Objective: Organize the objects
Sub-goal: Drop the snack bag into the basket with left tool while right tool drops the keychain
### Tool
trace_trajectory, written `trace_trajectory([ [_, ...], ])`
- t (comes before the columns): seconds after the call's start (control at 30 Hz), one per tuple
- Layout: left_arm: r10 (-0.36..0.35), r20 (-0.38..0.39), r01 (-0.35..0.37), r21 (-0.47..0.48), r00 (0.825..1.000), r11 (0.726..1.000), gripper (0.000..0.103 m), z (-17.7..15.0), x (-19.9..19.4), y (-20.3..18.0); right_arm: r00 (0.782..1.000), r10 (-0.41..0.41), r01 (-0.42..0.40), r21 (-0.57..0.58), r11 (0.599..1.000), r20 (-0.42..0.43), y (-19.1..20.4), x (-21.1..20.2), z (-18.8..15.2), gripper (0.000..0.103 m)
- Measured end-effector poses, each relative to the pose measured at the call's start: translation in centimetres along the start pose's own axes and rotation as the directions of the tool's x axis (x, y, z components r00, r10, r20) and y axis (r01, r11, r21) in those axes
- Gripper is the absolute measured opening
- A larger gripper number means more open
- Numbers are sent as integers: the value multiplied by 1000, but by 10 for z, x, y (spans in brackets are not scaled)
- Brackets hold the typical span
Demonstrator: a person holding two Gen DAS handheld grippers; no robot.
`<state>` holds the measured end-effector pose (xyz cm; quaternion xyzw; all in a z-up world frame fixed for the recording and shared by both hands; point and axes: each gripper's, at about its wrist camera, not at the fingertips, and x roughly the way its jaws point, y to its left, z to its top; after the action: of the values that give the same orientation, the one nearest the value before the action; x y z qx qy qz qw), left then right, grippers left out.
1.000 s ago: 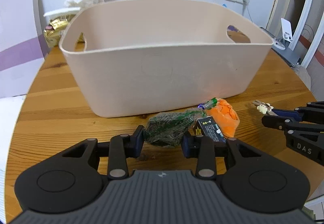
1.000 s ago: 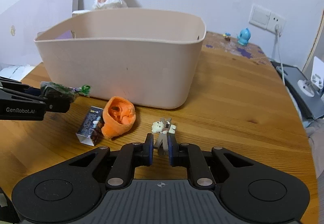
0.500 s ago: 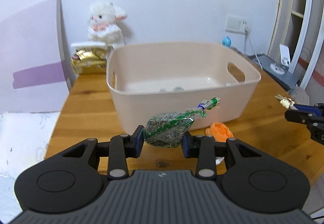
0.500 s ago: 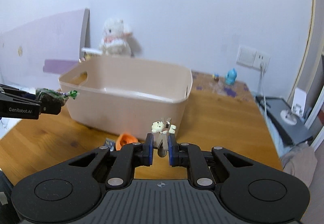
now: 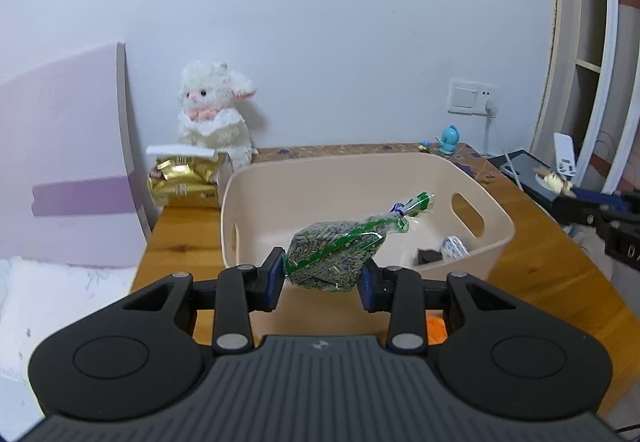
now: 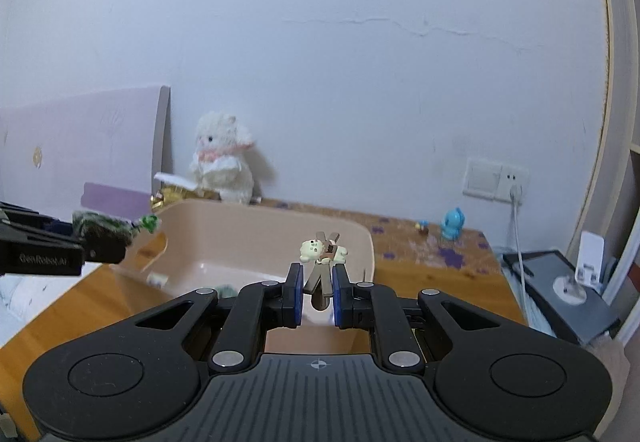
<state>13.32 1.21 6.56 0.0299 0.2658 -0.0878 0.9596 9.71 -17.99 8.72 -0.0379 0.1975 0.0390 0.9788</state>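
The left tool (image 5: 322, 280) grips a clear green-striped packet of dried herbs (image 5: 334, 256) between its pads, held in the air above the beige bin (image 5: 496, 220) just ahead of it. To its right, the right tool (image 6: 314, 292) pinches a small clip with a cream bear (image 6: 322, 254), also above the bin on the wooden table (image 5: 552, 282).

Bin (image 5: 496, 220) on counter (image 5: 180, 242), plush toy (image 5: 214, 110) behind it against wall, foil packet (image 5: 180, 182) left-rear of bin, small items inside bin.
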Motion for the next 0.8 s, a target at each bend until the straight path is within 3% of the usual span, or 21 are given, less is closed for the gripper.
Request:
trace_trajectory([
  [0.37,45,-52,-42,56,998,998,39,33,78,-9,1000,-17,17,9,1000,19,-12,51,25,14],
  [0.53,65,-115,-56,82,991,995,39,36,117,-14,999,-19,19,5,1000,-26,-18,81,26,14],
  [0.8,82,-260,-51,124,962,991,39,23,160,-18,988,-28,11,-106,994,-154,-6,134,11,14],
])
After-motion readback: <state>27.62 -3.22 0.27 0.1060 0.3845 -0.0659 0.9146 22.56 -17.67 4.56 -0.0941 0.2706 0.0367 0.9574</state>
